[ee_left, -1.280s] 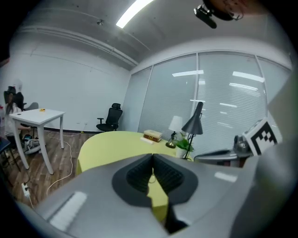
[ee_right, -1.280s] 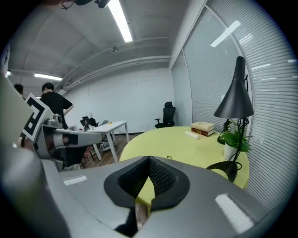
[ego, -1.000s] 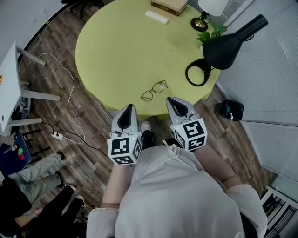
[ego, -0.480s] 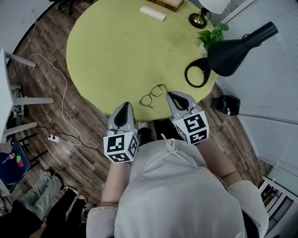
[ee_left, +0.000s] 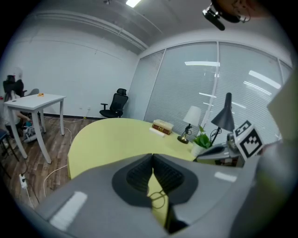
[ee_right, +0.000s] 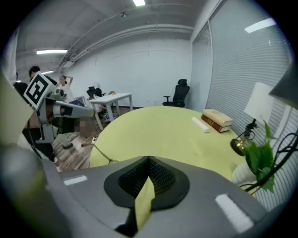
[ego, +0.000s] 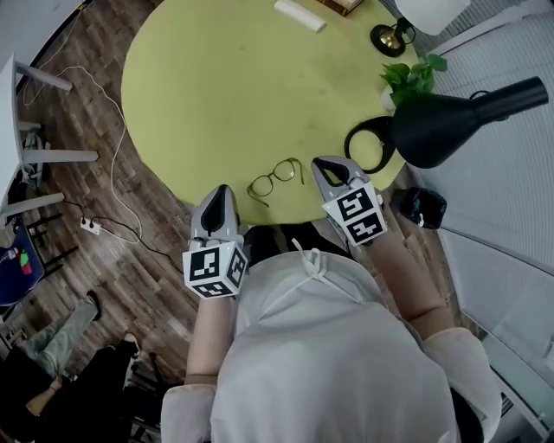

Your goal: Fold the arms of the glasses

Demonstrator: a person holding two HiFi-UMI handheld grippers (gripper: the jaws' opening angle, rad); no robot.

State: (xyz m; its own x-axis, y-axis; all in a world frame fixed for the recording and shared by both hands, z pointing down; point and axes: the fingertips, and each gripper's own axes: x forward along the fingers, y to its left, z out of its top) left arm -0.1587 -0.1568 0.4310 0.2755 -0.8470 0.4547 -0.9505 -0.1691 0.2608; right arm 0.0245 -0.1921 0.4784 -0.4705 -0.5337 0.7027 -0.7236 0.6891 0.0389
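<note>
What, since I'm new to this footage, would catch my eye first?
The big round yellow-green table fills the head view, with a pair of glasses lying near its close edge. The left gripper and right gripper, both shut and empty, flank the glasses from the person's side. A black desk lamp stands at the table's right edge.

You face round green table point(ego: 225, 95). At your right edge: black lamp point(ego: 433, 130), plant point(ego: 415, 76) behind. Far side: book point(ee_right: 216, 119), white case point(ego: 299, 15). Floor at your left: cable point(ego: 117, 156), power strip point(ego: 89, 226).
</note>
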